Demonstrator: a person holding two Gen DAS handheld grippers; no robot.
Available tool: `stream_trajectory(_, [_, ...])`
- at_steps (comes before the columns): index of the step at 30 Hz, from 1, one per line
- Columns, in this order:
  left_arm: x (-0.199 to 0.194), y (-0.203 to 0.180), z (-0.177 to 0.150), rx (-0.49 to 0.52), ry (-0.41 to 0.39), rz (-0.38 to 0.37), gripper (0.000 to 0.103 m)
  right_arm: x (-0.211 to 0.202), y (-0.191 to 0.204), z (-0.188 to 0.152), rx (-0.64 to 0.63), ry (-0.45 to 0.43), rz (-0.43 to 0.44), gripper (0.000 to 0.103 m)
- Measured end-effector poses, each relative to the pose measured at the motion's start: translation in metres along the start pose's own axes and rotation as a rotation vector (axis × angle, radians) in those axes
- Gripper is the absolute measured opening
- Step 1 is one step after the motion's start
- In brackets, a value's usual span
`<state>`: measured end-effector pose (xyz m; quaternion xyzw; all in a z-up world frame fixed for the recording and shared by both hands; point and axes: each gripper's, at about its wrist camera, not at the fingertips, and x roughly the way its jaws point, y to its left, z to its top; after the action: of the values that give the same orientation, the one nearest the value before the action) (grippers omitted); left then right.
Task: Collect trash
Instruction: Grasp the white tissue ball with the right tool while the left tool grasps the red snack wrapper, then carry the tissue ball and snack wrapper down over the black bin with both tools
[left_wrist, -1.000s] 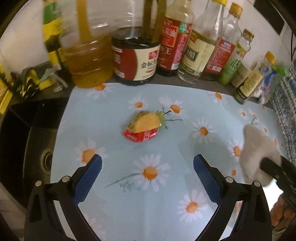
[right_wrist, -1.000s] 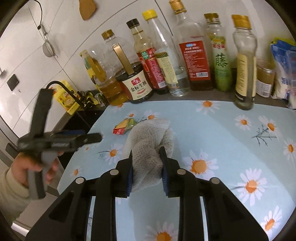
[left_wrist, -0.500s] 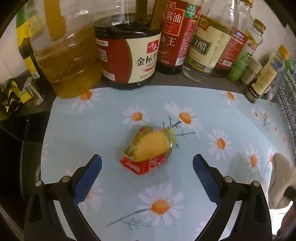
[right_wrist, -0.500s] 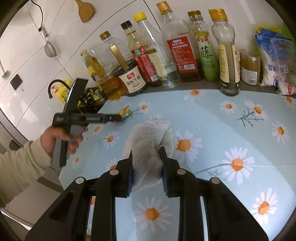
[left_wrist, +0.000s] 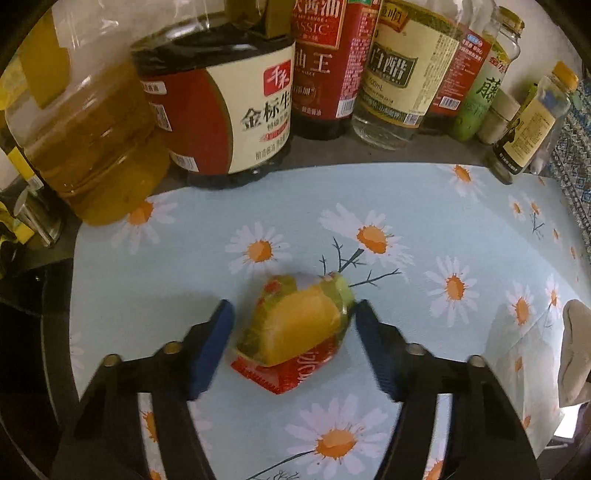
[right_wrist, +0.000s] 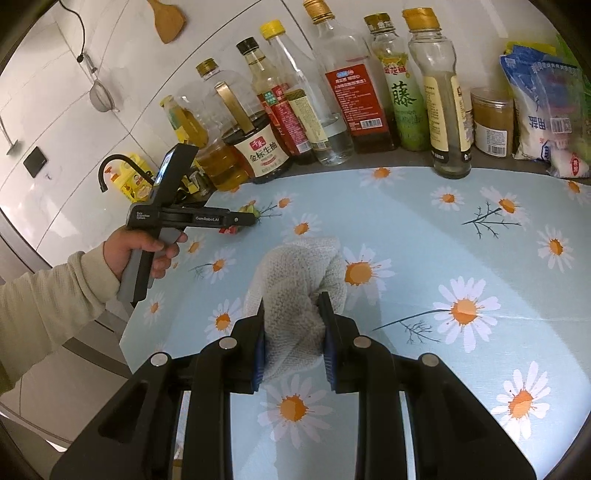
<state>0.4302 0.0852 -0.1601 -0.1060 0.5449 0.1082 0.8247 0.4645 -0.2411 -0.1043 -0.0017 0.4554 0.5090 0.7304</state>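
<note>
Trash: a crumpled yellow, green and red plastic snack wrapper (left_wrist: 295, 328) lies on the daisy-print cloth of the counter (left_wrist: 424, 206), near the left edge, in front of the bottles.
Left tongs (left_wrist: 293, 334): they straddle the wrapper and have just been closing; the right pad looks to be touching its green corner, while the left pad stands just clear.
Right tongs (right_wrist: 291, 336): squeezed narrow on a bunched off-white knitted rag (right_wrist: 299, 280), nearer and to the right.
Step in hand: pinching the wrapper.
Doing it well: I'd keep the tips low against the cloth and centred, closing until the film crushes firmly, since slick plastic may squirt out sideways.
Caution: the big soy sauce jug (left_wrist: 221, 110) stands just beyond.
</note>
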Motion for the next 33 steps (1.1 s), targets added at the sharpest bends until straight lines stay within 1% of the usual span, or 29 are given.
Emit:
stream_trajectory(2, [-0.002,-0.001,-0.001,0.003,-0.01,0.002,0.052,0.0,-0.001,0.001,0.005,-0.001,-0.001,0.026])
stream_trajectory(7, [-0.01,-0.008,-0.006,0.009,-0.037,-0.01,0.052,0.005,0.002,0.0,0.0,0.012,0.002,0.026])
stream_trajectory(11, [-0.023,-0.01,-0.015,-0.003,-0.065,-0.026,0.052,0.008,0.009,0.002,-0.015,0.017,0.012,0.026])
stream_trajectory(14, [-0.031,-0.01,-0.023,-0.014,-0.07,-0.041,0.052,0.011,0.015,0.002,-0.027,0.023,0.017,0.026])
stream_trajectory(20, [-0.059,-0.013,-0.054,-0.046,-0.111,-0.065,0.052,0.017,0.027,-0.001,-0.021,0.034,0.037,0.026])
stream_trajectory(24, [-0.073,-0.007,-0.076,-0.099,-0.104,-0.082,0.052,0.017,0.041,-0.007,-0.029,0.035,0.036,0.026])
stream_trajectory(25, [-0.077,-0.004,-0.083,-0.12,-0.103,-0.099,0.052,0.017,0.044,-0.008,-0.028,0.036,0.036,0.026])
stream_trajectory(26, [-0.081,-0.004,-0.09,-0.125,-0.107,-0.116,0.052,0.017,0.048,-0.01,-0.028,0.035,0.035,0.026])
stream_trajectory(29, [-0.092,-0.004,-0.106,-0.118,-0.12,-0.122,0.052,0.015,0.06,-0.016,-0.025,0.031,0.027,0.026])
stream_trajectory(33, [-0.11,0.0,-0.134,-0.128,-0.136,-0.159,0.052,0.014,0.077,-0.026,-0.001,0.017,0.011,0.026])
